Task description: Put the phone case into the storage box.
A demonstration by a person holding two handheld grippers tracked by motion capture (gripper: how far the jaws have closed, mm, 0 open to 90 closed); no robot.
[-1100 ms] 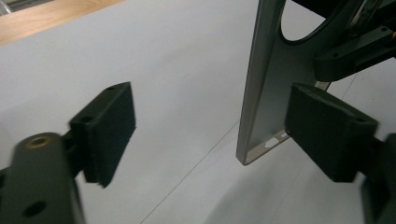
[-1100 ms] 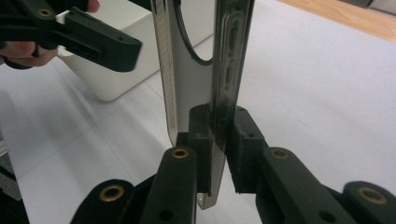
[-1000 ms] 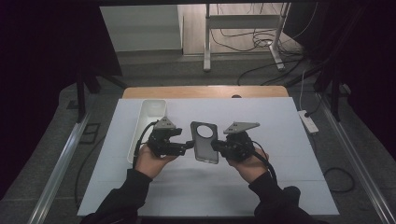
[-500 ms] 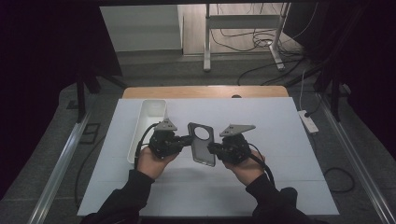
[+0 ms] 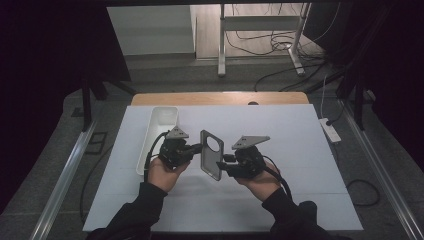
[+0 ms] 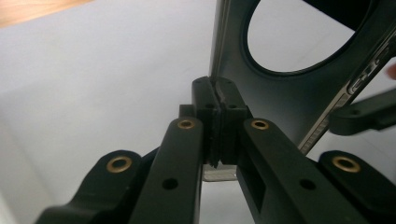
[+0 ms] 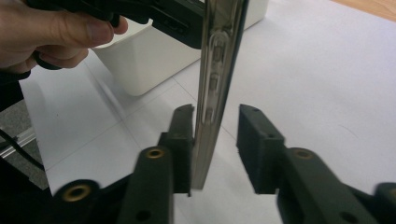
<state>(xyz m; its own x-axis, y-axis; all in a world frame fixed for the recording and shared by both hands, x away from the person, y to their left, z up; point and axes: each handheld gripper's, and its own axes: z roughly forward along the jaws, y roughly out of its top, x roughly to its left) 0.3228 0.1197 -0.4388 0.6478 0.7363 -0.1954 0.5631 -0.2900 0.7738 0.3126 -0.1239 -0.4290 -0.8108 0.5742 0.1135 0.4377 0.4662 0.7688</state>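
Left gripper (image 6: pixel 217 100) is clamped on one edge of the phone frame (image 5: pixel 210 154), held upright above the bench (image 5: pixel 300 150) between both hands. Right gripper (image 7: pixel 215 126) has just been opening; the frame's other edge stands between its parted jaws. White bin (image 5: pixel 159 131) at left appears empty.

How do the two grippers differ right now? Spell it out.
The left gripper is clamped on the edge of the dark phone shell; the right gripper stands open around the opposite edge, a gap showing beside one of its fingers. The left's jaws have just been closing onto the shell, the right's opening off it. Shared: both are black and meet the same upright shell above the white table.
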